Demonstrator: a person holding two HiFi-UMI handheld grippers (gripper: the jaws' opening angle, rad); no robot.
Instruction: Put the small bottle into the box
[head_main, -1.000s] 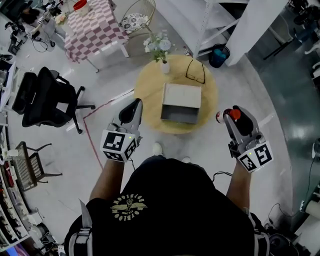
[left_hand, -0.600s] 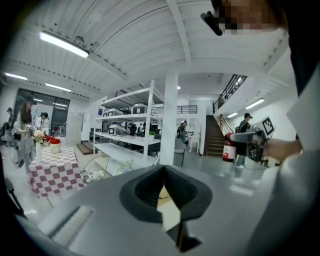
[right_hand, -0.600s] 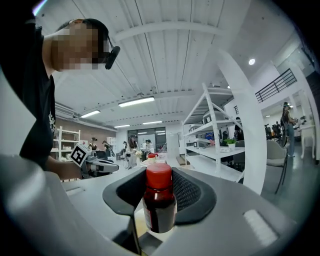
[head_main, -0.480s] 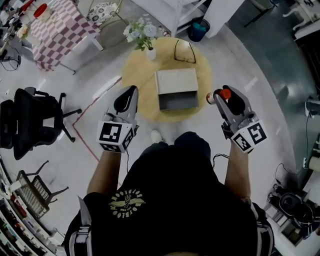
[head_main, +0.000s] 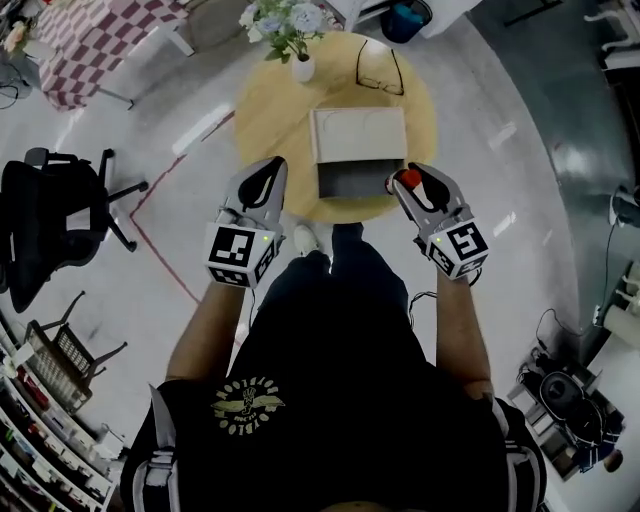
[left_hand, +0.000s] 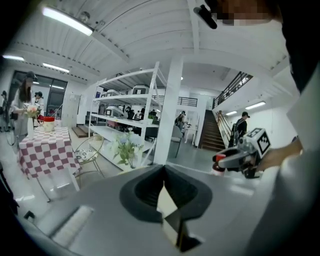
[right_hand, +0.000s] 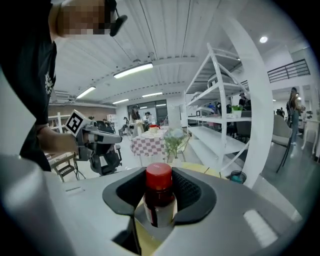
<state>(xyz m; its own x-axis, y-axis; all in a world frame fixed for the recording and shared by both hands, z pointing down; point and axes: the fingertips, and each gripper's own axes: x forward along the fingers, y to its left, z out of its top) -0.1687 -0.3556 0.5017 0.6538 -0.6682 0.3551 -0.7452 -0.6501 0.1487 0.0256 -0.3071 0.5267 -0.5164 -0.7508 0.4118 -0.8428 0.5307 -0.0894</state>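
The small bottle (right_hand: 159, 192), with a red cap and dark contents, stands upright between the jaws of my right gripper (right_hand: 160, 197), which is shut on it. In the head view that gripper (head_main: 408, 183) holds the bottle (head_main: 407, 179) at the near right corner of the box (head_main: 358, 135). The box is white, lies on the round yellow table (head_main: 265, 110), and its grey inside opens toward me. My left gripper (head_main: 262, 186) hovers left of the box at the table's near edge, its jaws together with nothing between them (left_hand: 164, 167).
A vase of flowers (head_main: 298, 62) and a pair of glasses (head_main: 380, 70) lie on the table beyond the box. A black office chair (head_main: 50, 220) stands on the floor to the left, and a checkered table (head_main: 90, 35) at the far left. White shelving (right_hand: 225, 115) rises behind.
My right gripper with the bottle has moved left, from well right of the table to the box's near right corner. The table and box have come closer to me.
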